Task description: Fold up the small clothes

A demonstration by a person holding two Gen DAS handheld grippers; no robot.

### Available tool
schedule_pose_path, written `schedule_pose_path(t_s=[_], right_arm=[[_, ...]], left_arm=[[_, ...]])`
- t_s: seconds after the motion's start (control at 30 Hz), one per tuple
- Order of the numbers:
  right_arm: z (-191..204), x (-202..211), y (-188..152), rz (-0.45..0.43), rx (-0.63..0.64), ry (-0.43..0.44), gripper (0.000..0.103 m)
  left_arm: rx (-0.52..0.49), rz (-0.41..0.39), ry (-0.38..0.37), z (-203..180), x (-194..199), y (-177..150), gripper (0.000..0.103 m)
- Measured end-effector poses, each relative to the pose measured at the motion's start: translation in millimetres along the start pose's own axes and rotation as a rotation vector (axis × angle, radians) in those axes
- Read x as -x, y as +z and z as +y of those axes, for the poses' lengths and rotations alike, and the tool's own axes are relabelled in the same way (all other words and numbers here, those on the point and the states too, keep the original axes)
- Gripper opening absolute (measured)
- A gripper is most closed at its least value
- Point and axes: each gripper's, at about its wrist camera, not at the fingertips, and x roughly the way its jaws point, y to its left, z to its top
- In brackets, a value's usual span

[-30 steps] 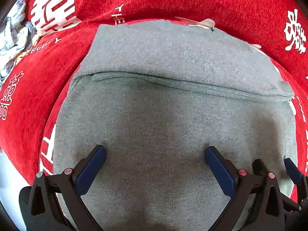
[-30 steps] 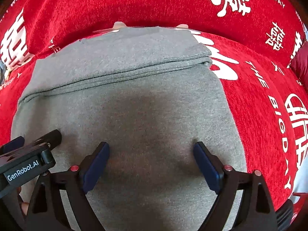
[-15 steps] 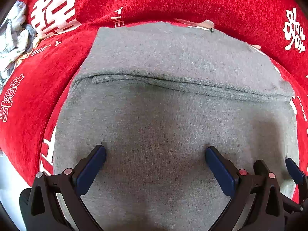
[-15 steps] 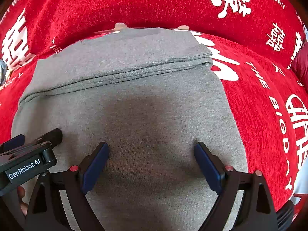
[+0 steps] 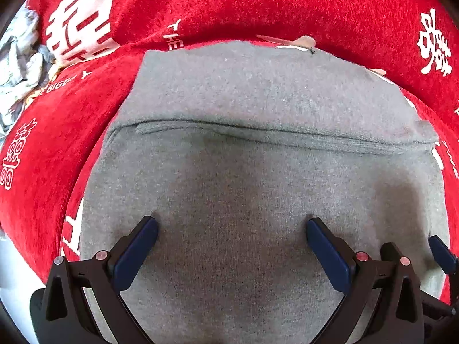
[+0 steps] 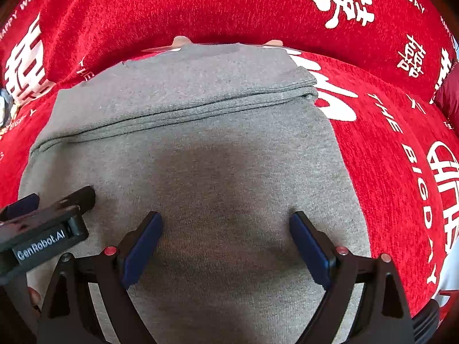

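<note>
A grey knit garment [image 5: 258, 172] lies flat on a red cloth, with its far part folded over so a ribbed hem edge [image 5: 287, 137] runs across it. The same grey garment [image 6: 200, 157] fills the right wrist view. My left gripper [image 5: 231, 229] stands open, both blue pads resting on the near part of the fabric with nothing pinched. Just to its right my right gripper [image 6: 226, 223] is open too, pads down on the cloth. The right gripper's fingers [image 5: 401, 263] show at the left view's lower right edge; the left gripper's body [image 6: 43, 229] shows at the right view's left edge.
The red cloth [image 6: 387, 157] with white characters and lettering covers the whole surface and rises at the back. A crumpled pile of pale clothes [image 5: 20, 66] lies at the far left. A dark red item [image 6: 447, 94] sits at the far right edge.
</note>
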Motion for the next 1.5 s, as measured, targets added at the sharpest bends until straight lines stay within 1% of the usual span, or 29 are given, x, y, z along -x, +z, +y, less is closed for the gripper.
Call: schedule_pose_path(t_s=[0.17,0.27,0.5,0.57,0.67,0.77,0.83,0.9,0.97,1.07,1.17,1.3,1.43,1.5], right_arm=[[0.4,0.3,-0.3,-0.004,0.005,0.003,0.093],[0.3,-0.1,-0.9,-0.008,0.004,0.003,0.093],[-0.1,-0.9,-4.0,-0.022,0.008,0.003,0.093],[0.1,-1.3,-4.4,-0.024,0.007,0.002,0.093],[1.3,-1.5,-4.6,-0.023,0.003,-0.002,0.093],[3.7,-1.4,-3.5,-0.017,-0.015,-0.014,0.093],[5.3,-1.7,-2.8,-0.015,-0.029,-0.025,0.094],[8.5,-3.9,-2.0,-0.013,-0.033,-0.024,0.1],[11.2,-5.5,-1.8,-0.015,-0.029,-0.032,0.102],[11.3,-5.2,-4.0,-0.037,-0.032,-0.027,0.102],[9.5,-5.0,-6.0,-0.06,-0.014,-0.007,0.102],[8.6,-4.2,-7.4,-0.082,0.006,0.019,0.103],[9.3,-3.4,-9.5,-0.109,0.029,0.034,0.103],[9.5,-3.4,-9.9,-0.12,0.039,0.042,0.103]], left_arm=[[-0.007,0.013,-0.016,1.2,-3.1,6.4,0.103],[-0.003,-0.029,-0.035,4.7,-4.2,7.9,0.103],[-0.03,-0.09,-0.034,2.5,-3.4,3.8,0.103],[-0.018,-0.091,-0.041,4.5,-2.7,2.5,0.103],[0.008,-0.064,-0.023,3.2,-3.0,3.7,0.103],[0.065,0.035,0.011,0.9,-5.7,12.0,0.103],[0.085,0.098,0.023,0.5,-8.7,18.3,0.103],[0.092,0.148,0.021,1.6,-11.4,23.3,0.103],[0.086,0.184,0.006,3.5,-14.2,27.0,0.103],[0.066,0.194,0.001,4.2,-15.8,28.2,0.103],[0.07,0.177,0.019,-0.1,-13.0,26.1,0.103],[0.077,0.154,0.021,-1.5,-9.9,22.7,0.103],[0.089,0.166,0.019,0.5,-11.7,25.6,0.103],[0.077,0.163,0.019,0.0,-12.8,27.8,0.103]])
